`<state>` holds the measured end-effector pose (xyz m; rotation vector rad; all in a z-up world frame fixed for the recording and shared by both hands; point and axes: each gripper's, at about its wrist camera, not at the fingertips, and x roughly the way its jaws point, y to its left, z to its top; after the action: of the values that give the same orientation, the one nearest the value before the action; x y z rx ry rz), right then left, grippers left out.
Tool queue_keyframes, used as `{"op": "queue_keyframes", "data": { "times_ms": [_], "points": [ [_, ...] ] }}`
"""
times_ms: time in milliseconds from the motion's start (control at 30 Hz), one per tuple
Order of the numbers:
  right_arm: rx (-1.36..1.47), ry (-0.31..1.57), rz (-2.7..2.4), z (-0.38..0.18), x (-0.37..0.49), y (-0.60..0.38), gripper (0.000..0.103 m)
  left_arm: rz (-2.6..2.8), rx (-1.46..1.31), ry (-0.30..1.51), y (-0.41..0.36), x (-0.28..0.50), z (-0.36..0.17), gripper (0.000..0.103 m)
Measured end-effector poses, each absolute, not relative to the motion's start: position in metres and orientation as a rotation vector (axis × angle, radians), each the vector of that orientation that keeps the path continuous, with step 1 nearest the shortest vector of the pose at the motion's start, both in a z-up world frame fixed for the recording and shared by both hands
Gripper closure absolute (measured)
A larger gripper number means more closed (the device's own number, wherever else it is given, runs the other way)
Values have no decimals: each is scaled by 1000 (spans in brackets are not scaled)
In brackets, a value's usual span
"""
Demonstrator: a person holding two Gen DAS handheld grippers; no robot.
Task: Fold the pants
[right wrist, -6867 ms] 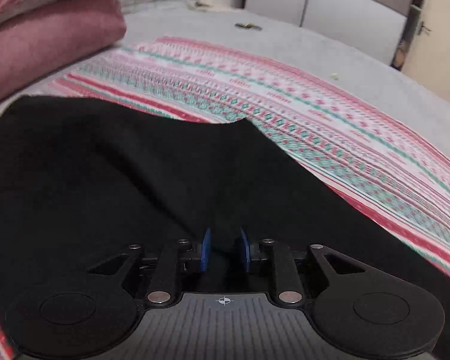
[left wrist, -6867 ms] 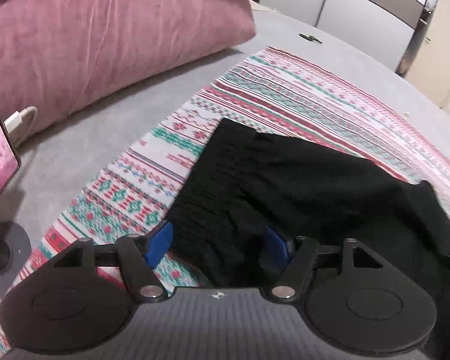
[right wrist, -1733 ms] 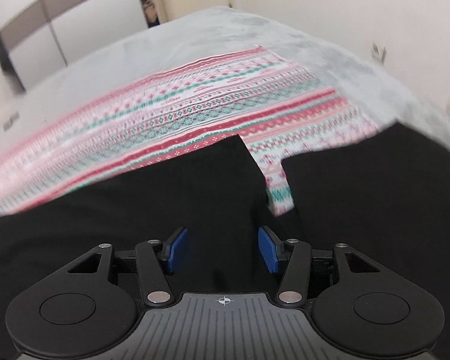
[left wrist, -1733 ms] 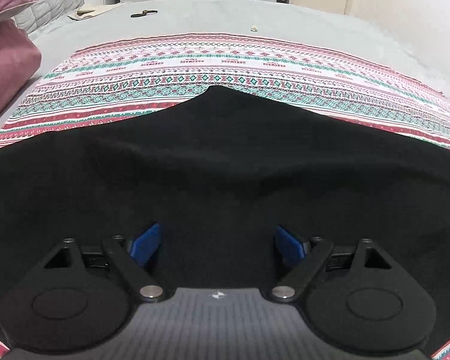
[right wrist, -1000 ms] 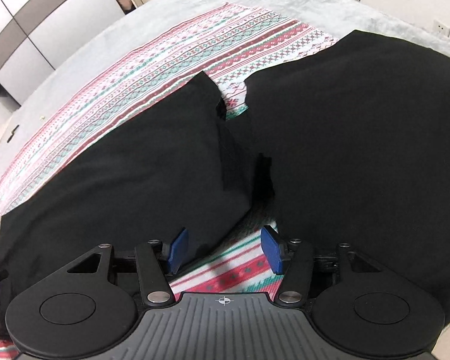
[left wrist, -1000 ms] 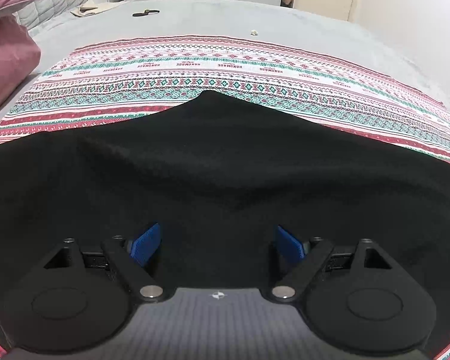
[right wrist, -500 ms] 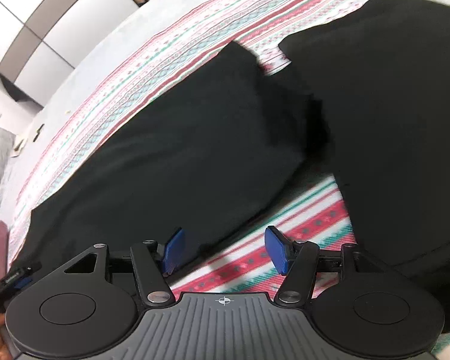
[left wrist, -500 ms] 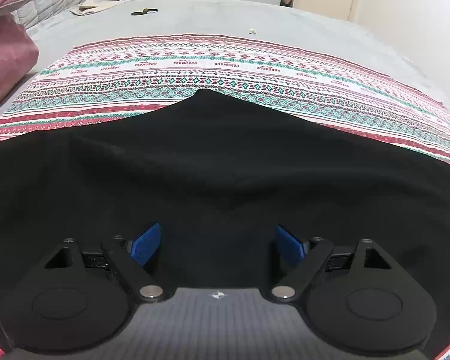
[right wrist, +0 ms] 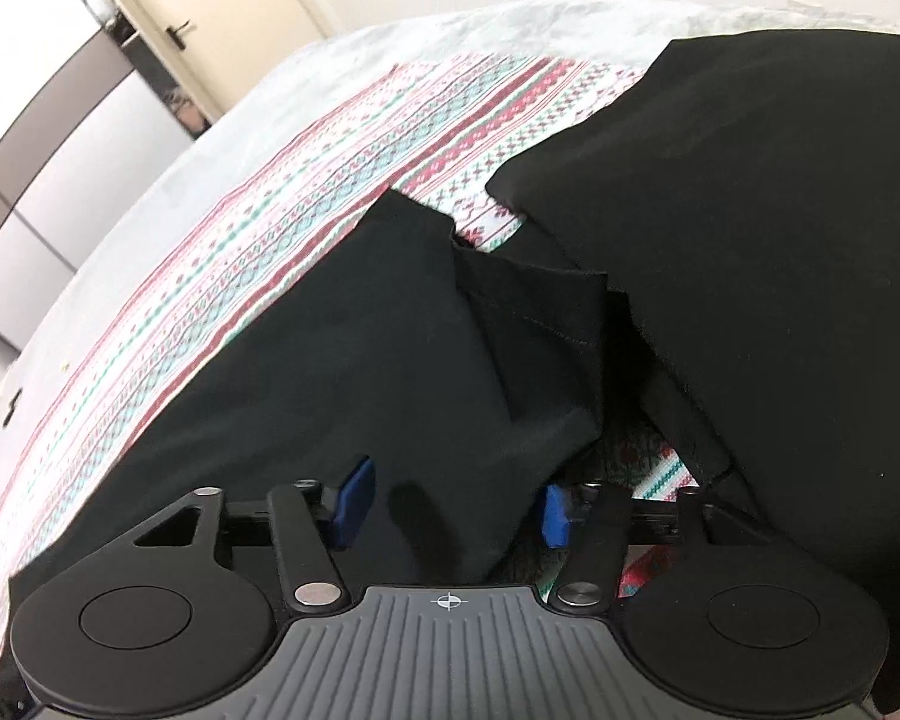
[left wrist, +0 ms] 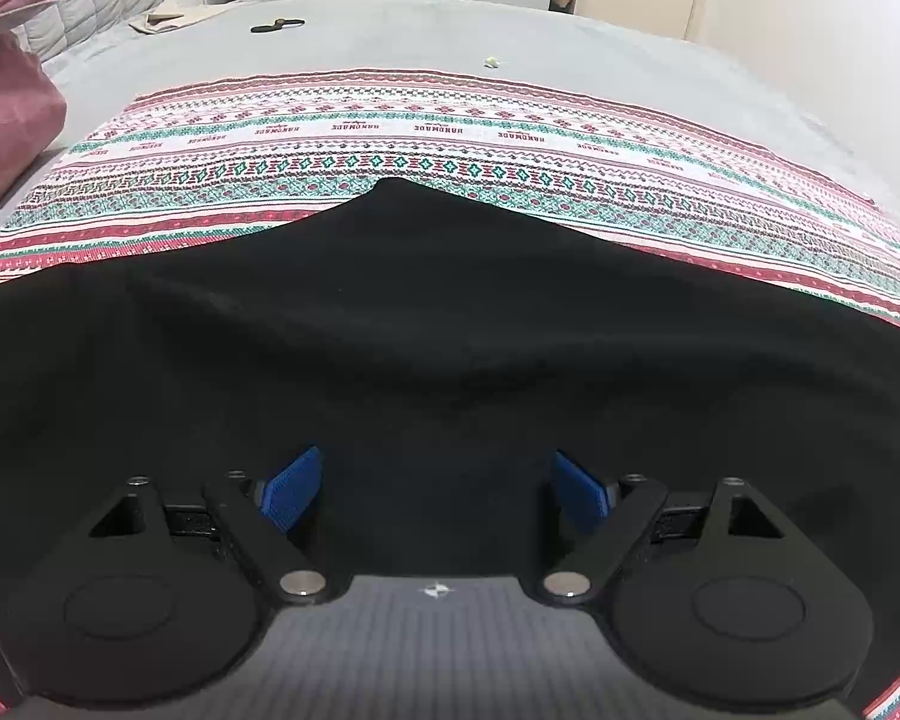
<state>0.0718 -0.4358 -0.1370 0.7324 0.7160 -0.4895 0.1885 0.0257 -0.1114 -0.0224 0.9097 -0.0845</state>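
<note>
Item: black pants (left wrist: 438, 324), lying spread on a striped patterned cloth (left wrist: 390, 138) over a grey bed (left wrist: 390, 30). Through the left wrist camera I am seeing the left gripper (left wrist: 435, 486) hanging over one unbroken black expanse, its blue pads (left wrist: 288, 489) standing wide apart and pinching nothing; at the far left are a pink pillow (left wrist: 6, 120) and a small dark object (left wrist: 276, 26) lying on the bed. Only the right wrist camera is giving me the pant legs as two separate panels with a gap of patterned cloth showing between them. There the right gripper (right wrist: 450, 507) is straddling the near edge of the left-hand leg (right wrist: 360, 360); its jaws have just been closing, fabric lying between them, pads not yet pressing.
</note>
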Motion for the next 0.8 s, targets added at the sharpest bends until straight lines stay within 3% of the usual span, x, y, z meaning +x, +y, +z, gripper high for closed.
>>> {"op": "queue_keyframes", "data": {
  "times_ms": [167,233,600,800],
  "points": [
    [799,674,-507,-139,69,-439,92,-93,-36,916,28,190,-111,1],
    [809,646,-514,-135,67,-438,98,-92,-37,918,29,190,-111,1],
    [505,476,-477,-79,82,-377,101,-117,-66,945,32,189,-113,1],
    [-38,348,-282,-63,114,-261,101,-132,-123,960,41,189,-112,1]
  ]
}}
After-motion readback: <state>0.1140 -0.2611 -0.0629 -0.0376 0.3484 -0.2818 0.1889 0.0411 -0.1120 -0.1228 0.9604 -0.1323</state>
